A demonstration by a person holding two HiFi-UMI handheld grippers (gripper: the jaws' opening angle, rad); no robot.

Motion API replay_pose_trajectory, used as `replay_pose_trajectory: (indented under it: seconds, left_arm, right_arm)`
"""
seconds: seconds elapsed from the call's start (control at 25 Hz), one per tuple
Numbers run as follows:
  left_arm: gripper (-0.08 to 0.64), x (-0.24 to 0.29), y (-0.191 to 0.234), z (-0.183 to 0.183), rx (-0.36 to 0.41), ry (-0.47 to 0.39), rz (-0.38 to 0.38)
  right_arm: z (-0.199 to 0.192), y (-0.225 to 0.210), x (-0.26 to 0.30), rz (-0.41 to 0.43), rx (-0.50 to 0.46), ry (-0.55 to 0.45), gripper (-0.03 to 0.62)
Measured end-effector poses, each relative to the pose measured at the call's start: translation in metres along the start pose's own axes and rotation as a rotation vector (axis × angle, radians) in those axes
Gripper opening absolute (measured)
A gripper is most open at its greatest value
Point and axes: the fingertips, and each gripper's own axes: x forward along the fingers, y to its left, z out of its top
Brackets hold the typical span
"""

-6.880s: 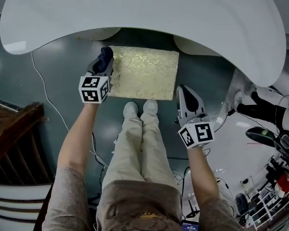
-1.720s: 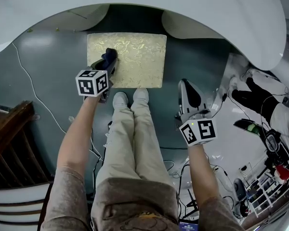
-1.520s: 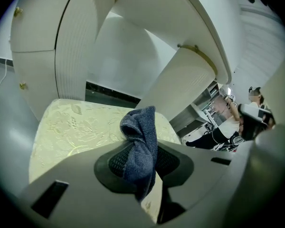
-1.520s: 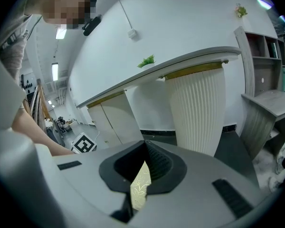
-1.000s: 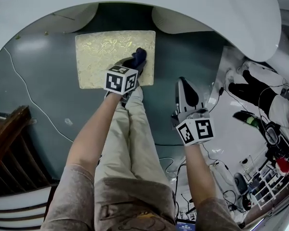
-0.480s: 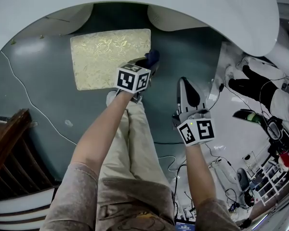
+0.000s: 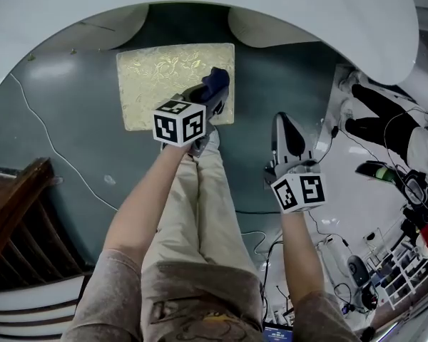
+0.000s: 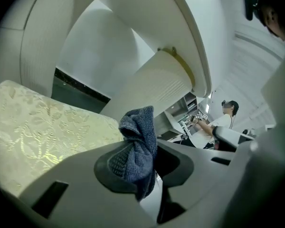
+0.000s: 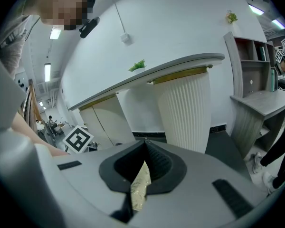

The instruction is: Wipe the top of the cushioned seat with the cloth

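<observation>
A broad white table (image 7: 200,6) curves across the top of the head view. In the right gripper view it stands on a ribbed white pedestal (image 9: 185,108). Below it lies a dark teal floor (image 7: 78,141), where a thin white cable (image 7: 43,134) trails on the left beside a dark wooden piece of furniture (image 7: 14,212).

The cushioned seat (image 7: 164,84), a rectangle covered in pale gold floral fabric, sits on the floor under the table's edge, just ahead of the person's light shoes (image 7: 210,142) and beige trousers (image 7: 200,212).

The left gripper (image 7: 205,104) reaches over the near right corner of the seat. Its jaws are clamped on the cloth (image 8: 138,146), a dark blue towelling rag bunched between them with a fold sticking out past the tips. The cloth hangs over the seat's right edge. Whether it touches the fabric cannot be told.

The right gripper (image 7: 284,130) is held over bare floor, well to the right of the seat. Its jaws are pressed together, leaving only a narrow slit in which a sliver of gold pattern shows.
</observation>
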Motion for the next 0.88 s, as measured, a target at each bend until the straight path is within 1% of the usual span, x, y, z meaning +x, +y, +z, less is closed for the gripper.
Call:
replay_pose_trajectory:
  seconds: [0.12,0.24,0.44,0.72,0.88]
  left_arm:
    - [0.098,-0.035,0.018,0.010,0.010,-0.035,0.047]
    - [0.098,-0.072,0.042,0.011,0.027,-0.040,0.109]
    - [0.098,-0.139,0.095,0.005,0.007,-0.059,0.236]
    - [0.098,-0.222,0.158,-0.018,0.010,-0.050,0.415]
    - [0.098,-0.252,0.191,-0.039,-0.025,-0.043,0.496]
  right_arm:
    - [0.001,0.009,0.006,0.021,-0.004,0.007,0.002]
    - [0.003,0.017,0.009,0.034,-0.009,0.012,0.002]
    - [-0.004,0.037,0.019,0.069,-0.014,0.036,0.002]
    - [-0.006,0.059,0.027,0.129,-0.047,0.059,0.002]
    - [-0.006,0.062,0.031,0.133,-0.049,0.055,0.002]
